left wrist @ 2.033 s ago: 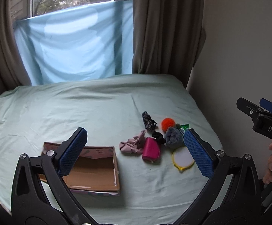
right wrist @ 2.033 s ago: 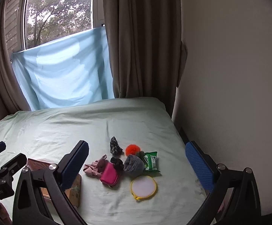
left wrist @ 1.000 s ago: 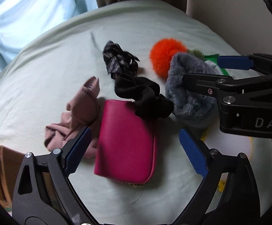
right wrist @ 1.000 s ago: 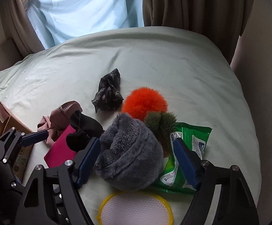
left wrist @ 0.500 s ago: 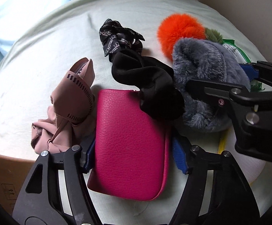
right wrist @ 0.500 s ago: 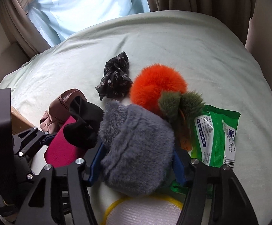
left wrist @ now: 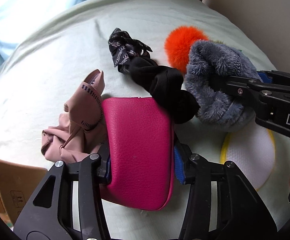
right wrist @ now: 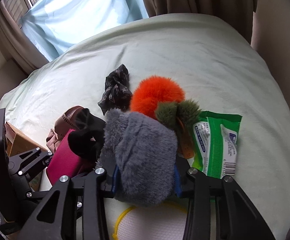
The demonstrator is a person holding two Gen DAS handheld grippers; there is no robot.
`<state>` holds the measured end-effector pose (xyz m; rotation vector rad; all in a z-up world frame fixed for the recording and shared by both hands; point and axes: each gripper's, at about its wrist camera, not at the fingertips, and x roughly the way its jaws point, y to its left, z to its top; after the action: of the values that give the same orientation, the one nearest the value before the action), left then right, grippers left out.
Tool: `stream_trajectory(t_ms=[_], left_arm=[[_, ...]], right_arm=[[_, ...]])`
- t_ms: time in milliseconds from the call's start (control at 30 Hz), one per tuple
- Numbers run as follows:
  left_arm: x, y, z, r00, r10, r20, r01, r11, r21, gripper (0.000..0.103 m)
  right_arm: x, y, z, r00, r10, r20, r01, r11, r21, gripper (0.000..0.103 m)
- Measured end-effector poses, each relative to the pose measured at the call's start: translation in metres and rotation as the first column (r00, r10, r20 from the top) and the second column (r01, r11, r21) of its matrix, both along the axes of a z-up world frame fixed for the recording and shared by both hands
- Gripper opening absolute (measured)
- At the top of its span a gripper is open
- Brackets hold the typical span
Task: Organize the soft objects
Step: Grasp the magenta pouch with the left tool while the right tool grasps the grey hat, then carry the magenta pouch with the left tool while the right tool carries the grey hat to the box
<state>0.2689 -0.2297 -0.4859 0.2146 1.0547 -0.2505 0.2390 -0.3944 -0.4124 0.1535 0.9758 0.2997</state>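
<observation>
Left gripper (left wrist: 142, 165) clamped on pink pouch (left wrist: 139, 152). Right gripper (right wrist: 145, 180) clamped on grey fuzzy sock (right wrist: 143, 156). Both on green bedsheet (right wrist: 185, 50), box (left wrist: 3, 182) nearby.

pale green bed (right wrist: 205, 46), pouch (left wrist: 139, 140), perhaps scrunchies (left wrist: 125, 48)

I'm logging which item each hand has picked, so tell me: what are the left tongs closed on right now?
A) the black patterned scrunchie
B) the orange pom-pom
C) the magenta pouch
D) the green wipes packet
C: in the left wrist view the blue pads of the left tongs press both sides of the magenta pouch, while the right tongs grip the grey fuzzy item.
</observation>
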Motion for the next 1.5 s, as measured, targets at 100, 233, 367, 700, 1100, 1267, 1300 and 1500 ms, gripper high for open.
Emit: stream_trajectory(t_ms=[100,233,367,700,1100,1267,1300,1500], left_arm=[[-0.005,0.004,0.013,1.000,0.007,0.015,-0.007,1.000,-0.016,0.043],[-0.013,0.004,0.038,0.999,0.007,0.044,-0.005,0.999,-0.032,0.043],[-0.029,0.009,0.071,0.997,0.020,0.080,-0.016,0.998,-0.057,0.043],[-0.073,0.046,0.193,0.983,0.089,0.163,-0.067,0.989,-0.134,0.043],[-0.110,0.154,0.281,0.961,0.174,0.214,-0.122,0.963,-0.238,0.043],[-0.118,0.222,0.292,0.963,0.172,0.206,-0.126,0.968,-0.218,0.043],[-0.119,0.236,0.291,0.963,0.171,0.206,-0.127,0.969,-0.210,0.043],[-0.120,0.307,0.272,0.980,0.136,0.146,-0.110,0.978,-0.176,0.043]], right_arm=[[-0.007,-0.003,0.012,1.000,-0.020,0.017,0.020,1.000,0.002,0.038],[-0.023,-0.004,0.034,0.998,-0.042,0.046,0.042,0.999,-0.003,0.038],[-0.043,-0.007,0.069,0.994,-0.067,0.085,0.068,0.998,-0.002,0.038],[-0.086,0.008,0.181,0.978,-0.096,0.185,0.102,0.995,-0.023,0.038],[-0.126,0.110,0.278,0.966,-0.076,0.247,0.089,0.995,-0.042,0.038],[-0.133,0.176,0.280,0.970,-0.076,0.231,0.089,0.995,-0.048,0.038],[-0.131,0.188,0.278,0.972,-0.078,0.222,0.090,0.995,-0.045,0.038],[-0.127,0.268,0.257,0.982,-0.098,0.160,0.106,0.993,-0.044,0.038]])
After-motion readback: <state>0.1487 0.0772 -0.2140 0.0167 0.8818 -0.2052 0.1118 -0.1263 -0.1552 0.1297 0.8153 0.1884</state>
